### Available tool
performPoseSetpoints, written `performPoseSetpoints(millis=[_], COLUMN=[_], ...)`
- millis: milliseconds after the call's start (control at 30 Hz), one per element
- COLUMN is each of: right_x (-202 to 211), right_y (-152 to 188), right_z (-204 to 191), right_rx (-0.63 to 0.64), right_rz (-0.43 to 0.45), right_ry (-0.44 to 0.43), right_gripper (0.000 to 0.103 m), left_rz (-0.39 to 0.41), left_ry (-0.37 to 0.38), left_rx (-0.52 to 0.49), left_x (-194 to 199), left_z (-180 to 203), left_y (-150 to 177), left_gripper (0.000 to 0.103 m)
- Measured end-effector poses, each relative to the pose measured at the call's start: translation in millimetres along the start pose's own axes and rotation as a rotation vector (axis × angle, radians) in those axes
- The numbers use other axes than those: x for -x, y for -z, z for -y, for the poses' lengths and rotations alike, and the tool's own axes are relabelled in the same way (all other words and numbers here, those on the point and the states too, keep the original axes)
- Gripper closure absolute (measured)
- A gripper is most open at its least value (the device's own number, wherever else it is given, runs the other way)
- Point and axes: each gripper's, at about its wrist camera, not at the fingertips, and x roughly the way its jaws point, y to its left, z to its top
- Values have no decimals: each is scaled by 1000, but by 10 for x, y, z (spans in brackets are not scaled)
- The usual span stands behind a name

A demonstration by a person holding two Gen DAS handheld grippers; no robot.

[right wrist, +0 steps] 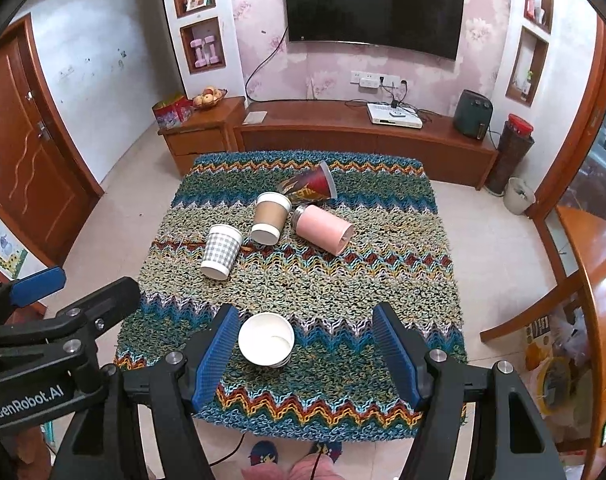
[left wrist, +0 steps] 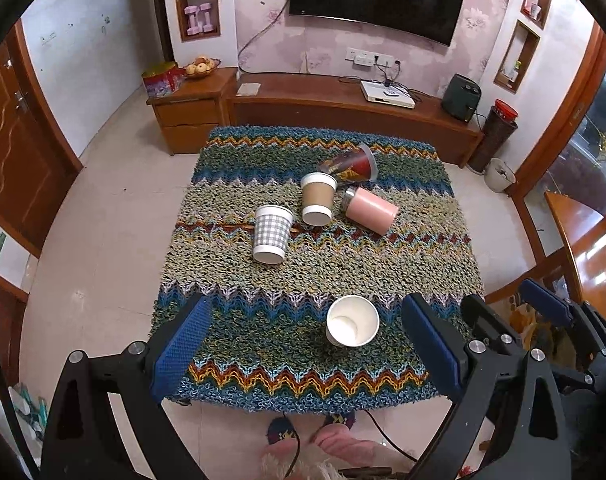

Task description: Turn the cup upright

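A white paper cup (left wrist: 352,321) stands upright near the table's front edge, its open mouth facing up; it also shows in the right wrist view (right wrist: 266,339). Farther back lie a checked cup (left wrist: 271,234), a brown sleeved cup (left wrist: 317,199), a pink tumbler (left wrist: 369,209) and a red clear cup (left wrist: 350,163), all on their sides. My left gripper (left wrist: 307,354) is open, above the front edge, the white cup between its pads. My right gripper (right wrist: 307,354) is open, the white cup by its left pad (right wrist: 217,354).
The table is covered by a knitted zigzag cloth (left wrist: 323,280). A wooden TV bench (left wrist: 343,108) stands behind it, with a TV above. A wooden chair and table (right wrist: 583,280) are at the right. Slippered feet (right wrist: 295,460) show below the table's front edge.
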Motion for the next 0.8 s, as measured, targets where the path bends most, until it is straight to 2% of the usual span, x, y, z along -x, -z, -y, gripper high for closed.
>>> performPoseSetpoints(millis=[133,367,800], right_x=[7,124,163], right_y=[-36,-105,-152], right_z=[60,208,168], right_rx=[-16,-66,-48], right_rz=[4,62,97], right_ry=[19,45,57], right_gripper=[33,33,33], left_rz=[9,23,42], left_ry=[-15,-27,-28], left_rx=[13,-1,-21], left_x=[21,29,56], left_z=[-8,34,90], left_y=[-51,-82,-108], left_gripper=[6,6,6])
